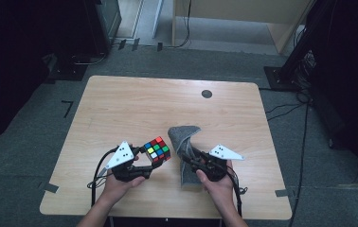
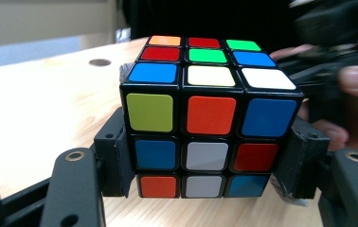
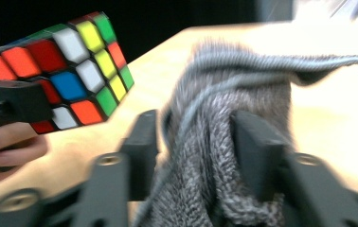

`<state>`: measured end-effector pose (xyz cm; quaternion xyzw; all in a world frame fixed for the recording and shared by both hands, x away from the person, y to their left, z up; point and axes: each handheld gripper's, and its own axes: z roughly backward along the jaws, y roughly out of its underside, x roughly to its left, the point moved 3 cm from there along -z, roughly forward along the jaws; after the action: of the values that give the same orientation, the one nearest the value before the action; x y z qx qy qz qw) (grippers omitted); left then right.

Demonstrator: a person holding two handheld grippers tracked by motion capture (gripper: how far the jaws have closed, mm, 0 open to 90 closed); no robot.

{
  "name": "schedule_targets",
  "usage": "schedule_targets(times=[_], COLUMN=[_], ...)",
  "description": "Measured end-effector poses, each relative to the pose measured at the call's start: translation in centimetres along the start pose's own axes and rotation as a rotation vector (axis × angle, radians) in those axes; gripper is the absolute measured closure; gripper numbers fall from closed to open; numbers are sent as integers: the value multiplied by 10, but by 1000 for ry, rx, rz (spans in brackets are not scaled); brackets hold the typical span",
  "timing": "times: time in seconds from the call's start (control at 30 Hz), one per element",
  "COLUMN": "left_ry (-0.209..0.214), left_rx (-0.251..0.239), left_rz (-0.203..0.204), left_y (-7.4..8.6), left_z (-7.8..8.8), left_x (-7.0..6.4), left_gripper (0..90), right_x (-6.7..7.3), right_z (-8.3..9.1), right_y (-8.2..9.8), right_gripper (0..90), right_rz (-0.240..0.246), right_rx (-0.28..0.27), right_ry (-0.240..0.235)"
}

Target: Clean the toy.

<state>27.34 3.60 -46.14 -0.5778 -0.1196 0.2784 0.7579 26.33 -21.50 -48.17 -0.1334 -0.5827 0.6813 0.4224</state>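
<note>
Cube: a scrambled puzzle cube (image 1: 157,149) sits near the front of the table (image 1: 120,104), at about 7 o'clock from the table's middle, lifted slightly and tilted.
Left tongs: the left tongs (image 2: 205,165) pinch the cube by its two opposite side faces, low on the body; the pads sit flat against the bottom two rows.
Cloth: a grey knitted cloth (image 1: 186,146) lies just right of the cube, at about 5 o'clock from the table's middle, bunched and partly stood up in a fold.
Right tongs: the right tongs (image 3: 193,142) have their jaws on either side of a gathered ridge of the cloth; that view is blurred, and the jaws seem eased apart rather than biting hard, so the hold looks loose at best.
Cube handling: probably light, rigid, with smooth plastic faces that could slide; its layers may twist if squeezed off-centre.
Cube grip point: flat opposite faces, centred, as now.
Cloth handling: soft, limp, rough enough not to slip; it will sag and drape.
Cloth grip point: a thick fold or an edge, taken deep between the pads.
</note>
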Motion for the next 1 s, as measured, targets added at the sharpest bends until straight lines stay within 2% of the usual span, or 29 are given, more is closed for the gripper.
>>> schedule_targets(times=[0.03, 0.1, 0.2, 0.3, 0.4, 0.5, 0.63, 0.77, 0.9, 0.97, 1.0], left_ry=[-12, -28, -51, -60, -61, -58, -52, -42, -22, -16, -14], left_rx=[2, 0, -11, -23, -29, -43, -28, -19, -11, -9, -8], left_rz=[13, 32, 69, 101, 121, 137, 131, 132, 125, 123, 125], left_y=[-1, -3, -6, -9, -12, -15, -16, -16, -15, -15, -15], left_z=[-1, 0, 1, 1, -1, -4, -9, -13, -16, -16, -17], left_x=[1, 4, 7, 6, 1, -4, -11, -17, -23, -25, -26], left_gripper=[345, 344, 344, 344, 344, 344, 344, 344, 344, 344, 344], right_x=[5, 13, 23, 35, 47, 54, 56, 58, 60, 61, 61], right_z=[1, 1, -1, -9, -15, -21, -27, -29, -30, -29, -28], right_y=[-2, -4, -3, 3, 8, 10, 10, 11, 12, 11, 11], right_gripper=[429, 366, 297, 245, 215, 205, 198, 222, 254, 290, 337], right_rz=[43, 114, 169, 185, 209, 229, 203, 205, 224, 234, 237], right_rx=[-37, -67, -92, -81, -86, -109, -144, -157, -170, -180, -182], right_ry=[0, 3, -21, -59, -70, -39, -12, -20, 8, 19, 24])
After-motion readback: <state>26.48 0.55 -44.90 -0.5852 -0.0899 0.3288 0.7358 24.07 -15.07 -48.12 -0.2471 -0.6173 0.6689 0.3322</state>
